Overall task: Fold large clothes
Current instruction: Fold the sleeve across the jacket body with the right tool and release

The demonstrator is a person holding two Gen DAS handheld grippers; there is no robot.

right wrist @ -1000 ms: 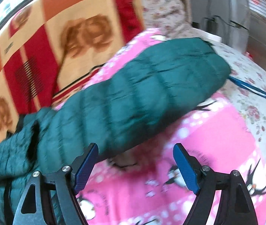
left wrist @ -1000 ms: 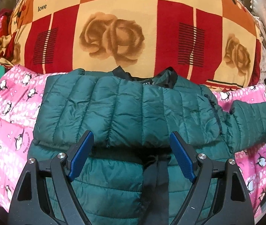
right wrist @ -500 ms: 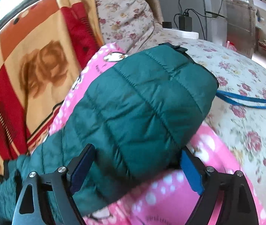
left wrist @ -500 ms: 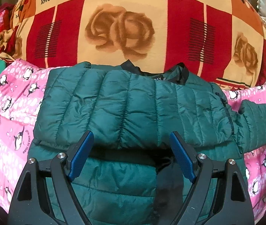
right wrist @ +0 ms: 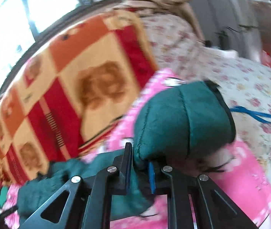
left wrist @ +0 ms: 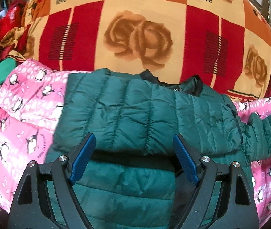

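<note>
A dark green quilted puffer jacket (left wrist: 145, 118) lies on a pink penguin-print blanket (left wrist: 21, 114), one sleeve folded across its body. My left gripper (left wrist: 134, 152) hovers open just above the folded sleeve's lower edge, nothing between its blue pads. The other sleeve (left wrist: 265, 133) stretches off to the right. In the right wrist view my right gripper (right wrist: 139, 164) is shut on that sleeve (right wrist: 183, 122) near its cuff, and the puffy cuff end bulges up past the fingertips, lifted off the blanket.
A big red, orange and cream rose-print blanket (left wrist: 145, 28) is piled behind the jacket. A floral sheet (right wrist: 249, 87) with a blue strap (right wrist: 259, 116) lies right of the pink blanket. Red and green clothes (left wrist: 0, 43) sit far left.
My right gripper closed on the green sleeve near its cuff and lifted it, the view tilting upward. The left gripper drifted slightly sideways over the jacket, still open.
</note>
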